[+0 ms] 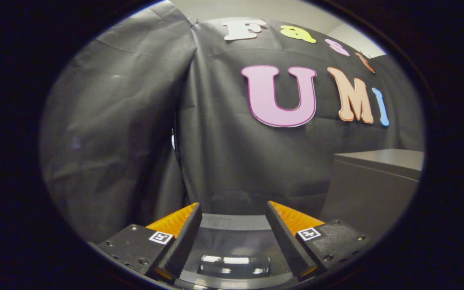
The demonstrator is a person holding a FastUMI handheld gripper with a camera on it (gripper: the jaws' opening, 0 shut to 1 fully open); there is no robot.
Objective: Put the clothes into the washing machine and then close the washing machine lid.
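Observation:
My gripper is open, with nothing between its fingers. Below and between the fingers lies the top of the washing machine, a grey surface with a glossy dark lid panel that reflects lights. Whether that lid is up or down I cannot tell from here. The fingers point over the machine's back edge toward the black cloth wall.
A grey box-like cabinet stands to the right, beyond the right finger. The black cloth wall hangs close behind the machine, with a seam between two cloth panels left of centre.

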